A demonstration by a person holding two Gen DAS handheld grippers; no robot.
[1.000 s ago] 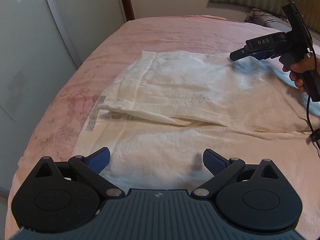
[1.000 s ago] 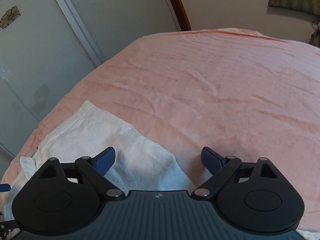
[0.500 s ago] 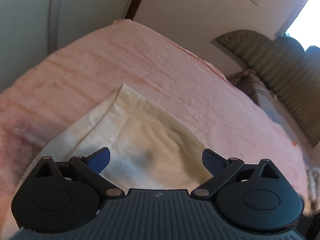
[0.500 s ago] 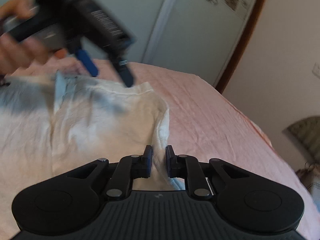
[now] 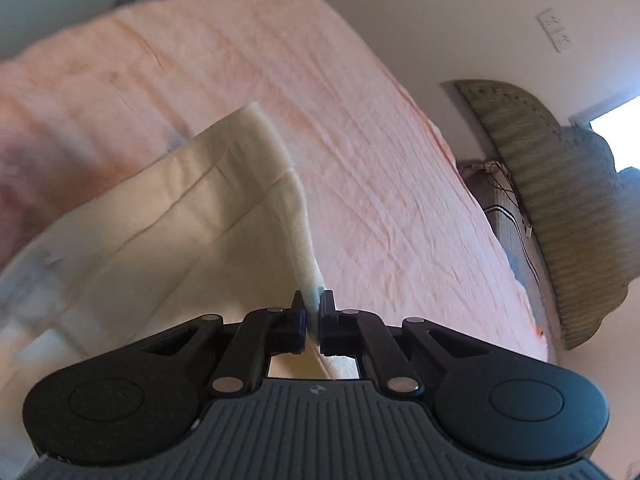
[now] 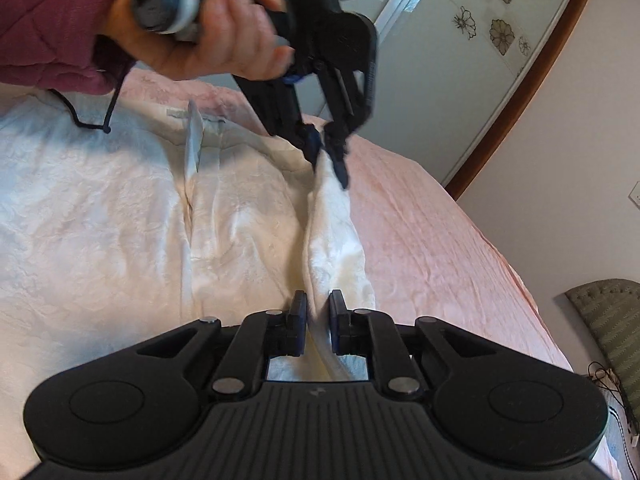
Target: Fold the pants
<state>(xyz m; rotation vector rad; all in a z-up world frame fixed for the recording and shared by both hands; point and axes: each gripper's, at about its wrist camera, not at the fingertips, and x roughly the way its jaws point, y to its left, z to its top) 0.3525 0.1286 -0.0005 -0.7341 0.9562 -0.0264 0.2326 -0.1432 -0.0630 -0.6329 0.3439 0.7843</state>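
pants [image 6: 248, 216]: cream, flat on pink bed [image 6: 432, 240], left and centre of frame | left gripper [image 5: 313, 305]: just closed, pinching pants edge, lower centre | right gripper [image 6: 317, 307]: just closed, pinching same raised edge | hand [image 6: 208, 36]: upper left

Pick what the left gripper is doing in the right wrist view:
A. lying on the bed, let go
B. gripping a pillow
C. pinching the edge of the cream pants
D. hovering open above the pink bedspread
C: the left gripper is closed on the raised edge of the cream pants, and a hand holds it above the pink bedspread.
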